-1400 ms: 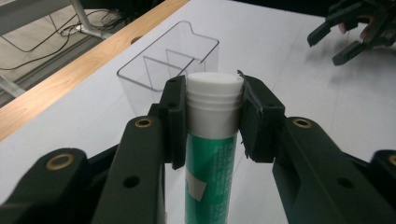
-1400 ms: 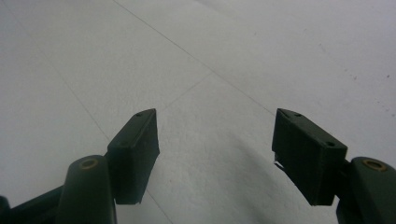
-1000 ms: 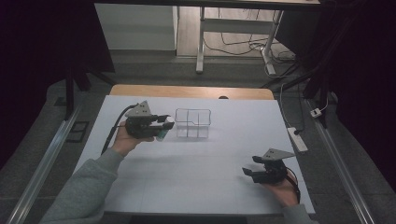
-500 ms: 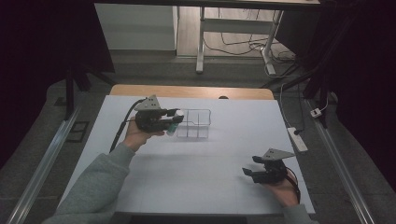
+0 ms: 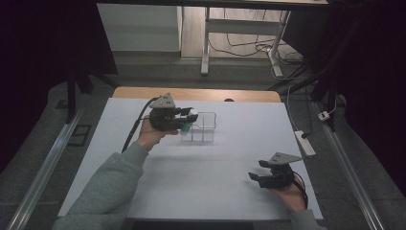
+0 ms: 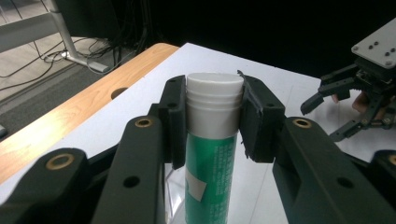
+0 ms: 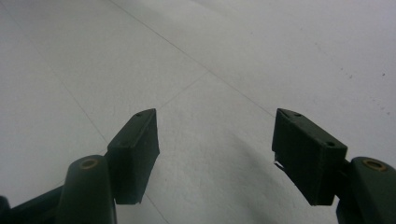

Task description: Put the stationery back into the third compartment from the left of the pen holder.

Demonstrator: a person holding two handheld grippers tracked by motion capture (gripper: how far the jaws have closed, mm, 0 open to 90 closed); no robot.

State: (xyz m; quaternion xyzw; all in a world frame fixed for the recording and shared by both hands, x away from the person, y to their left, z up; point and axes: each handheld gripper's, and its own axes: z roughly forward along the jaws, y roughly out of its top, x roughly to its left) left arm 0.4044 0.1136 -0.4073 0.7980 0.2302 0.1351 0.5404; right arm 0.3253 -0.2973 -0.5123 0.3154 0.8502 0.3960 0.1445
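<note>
Left gripper point(image 5: 187, 119) clenched on green tube point(image 6: 211, 154) at its white cap, over the clear organizer point(image 5: 203, 125) near the desk's point(image 5: 239, 167) far edge; left gripper view shows the label; right gripper point(image 5: 258, 172) released, empty, near right corner.

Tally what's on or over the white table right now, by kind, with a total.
Green tube with white cap, clamped in the left gripper: 1
Clear divided organizer box: 1
Grippers, counting the right gripper, jaws apart and holding nothing: 2
Total: 4
</note>
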